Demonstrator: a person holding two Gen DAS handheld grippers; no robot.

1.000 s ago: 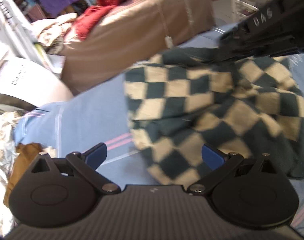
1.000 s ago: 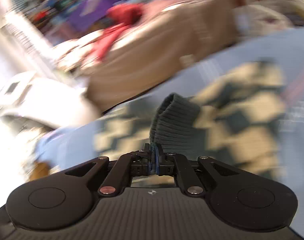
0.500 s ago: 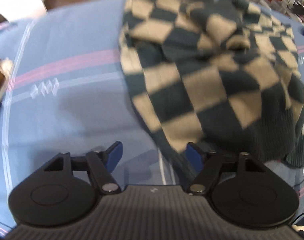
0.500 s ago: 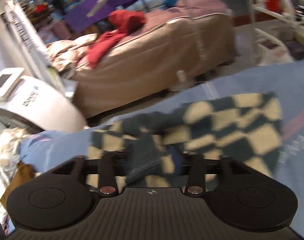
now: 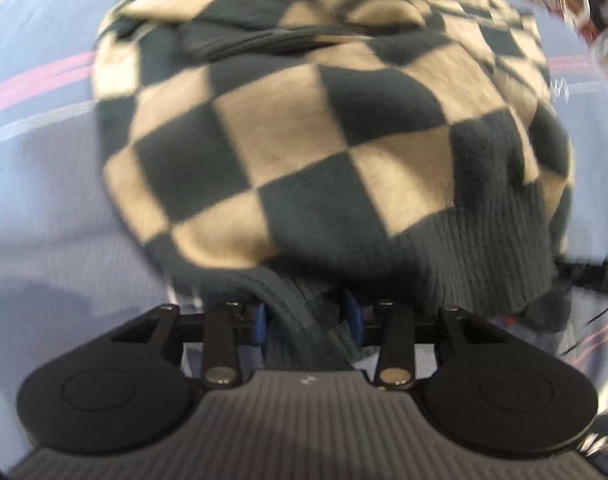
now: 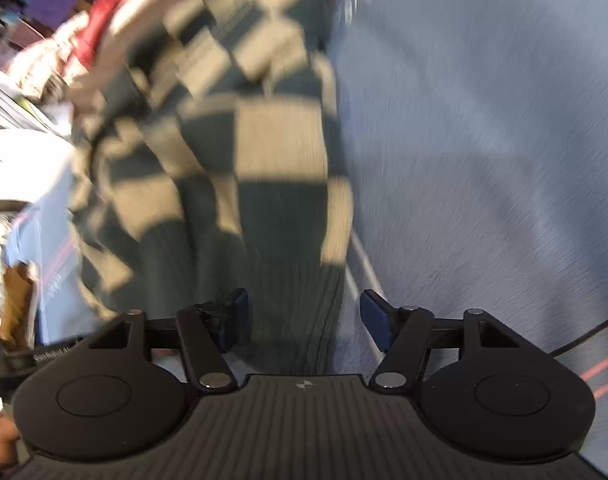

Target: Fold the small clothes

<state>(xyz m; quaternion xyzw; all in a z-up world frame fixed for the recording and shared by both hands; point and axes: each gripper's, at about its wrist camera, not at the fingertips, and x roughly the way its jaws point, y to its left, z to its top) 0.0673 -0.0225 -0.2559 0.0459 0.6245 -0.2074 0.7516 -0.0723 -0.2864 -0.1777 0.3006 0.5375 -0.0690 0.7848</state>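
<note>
The left gripper [image 5: 306, 322] points down at the ribbed hem of the checked sweater [image 5: 304, 132]; its jaws are closing with the dark hem between the blue pads [image 5: 257, 320], though whether they press it yet cannot be told. The right gripper's [image 6: 302, 316] jaws stand wide and are narrowing, a ribbed cuff lying between them, untouched. The sweater lies crumpled on a blue sheet [image 6: 484, 128] with pink and white stripes. Farther off are red cloth [image 6: 98, 24] and a brown cover, blurred. No writing can be read.
</note>
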